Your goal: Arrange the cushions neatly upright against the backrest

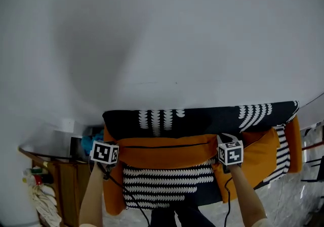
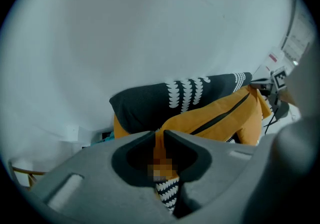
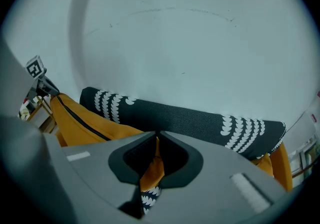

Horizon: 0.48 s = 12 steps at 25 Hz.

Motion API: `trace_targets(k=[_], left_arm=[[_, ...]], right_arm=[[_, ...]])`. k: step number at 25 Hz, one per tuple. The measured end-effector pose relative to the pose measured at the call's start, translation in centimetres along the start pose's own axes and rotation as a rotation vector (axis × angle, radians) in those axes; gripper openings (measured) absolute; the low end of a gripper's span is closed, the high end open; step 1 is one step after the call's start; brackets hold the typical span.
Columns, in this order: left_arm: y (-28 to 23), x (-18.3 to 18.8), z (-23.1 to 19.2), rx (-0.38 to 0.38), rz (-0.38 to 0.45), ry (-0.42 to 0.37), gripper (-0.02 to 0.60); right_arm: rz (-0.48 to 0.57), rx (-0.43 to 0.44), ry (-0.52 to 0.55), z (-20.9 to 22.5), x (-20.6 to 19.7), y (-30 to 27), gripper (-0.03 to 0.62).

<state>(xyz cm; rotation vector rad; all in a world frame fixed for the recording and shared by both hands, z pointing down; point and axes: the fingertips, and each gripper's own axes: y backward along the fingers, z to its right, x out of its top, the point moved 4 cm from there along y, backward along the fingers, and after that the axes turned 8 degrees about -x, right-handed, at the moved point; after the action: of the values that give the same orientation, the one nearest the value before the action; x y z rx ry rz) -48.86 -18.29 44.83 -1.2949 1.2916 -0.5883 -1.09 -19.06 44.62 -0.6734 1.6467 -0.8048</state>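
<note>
Snugly pinched in left gripper (image 2: 160, 137) and right gripper (image 3: 156, 139): plump, scallop-patterned orange cushion (image 1: 167, 153).

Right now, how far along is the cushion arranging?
Seemingly done: the long dark cushion lies along the wall, and a second orange cushion leans at the right. In hand: the orange cushion, its top edge pinched by the left gripper and right gripper, held in front of the dark one. Left: set it upright and let go.
</note>
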Motion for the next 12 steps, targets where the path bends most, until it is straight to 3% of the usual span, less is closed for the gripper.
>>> trace_targets(k=[12], left_arm=[[-3.3,4.8,-2.8,0.046,0.014,-0.024,0.072]], right_arm=[[0.034,-0.028,0.036,0.5,3.6,-5.0,0.037]])
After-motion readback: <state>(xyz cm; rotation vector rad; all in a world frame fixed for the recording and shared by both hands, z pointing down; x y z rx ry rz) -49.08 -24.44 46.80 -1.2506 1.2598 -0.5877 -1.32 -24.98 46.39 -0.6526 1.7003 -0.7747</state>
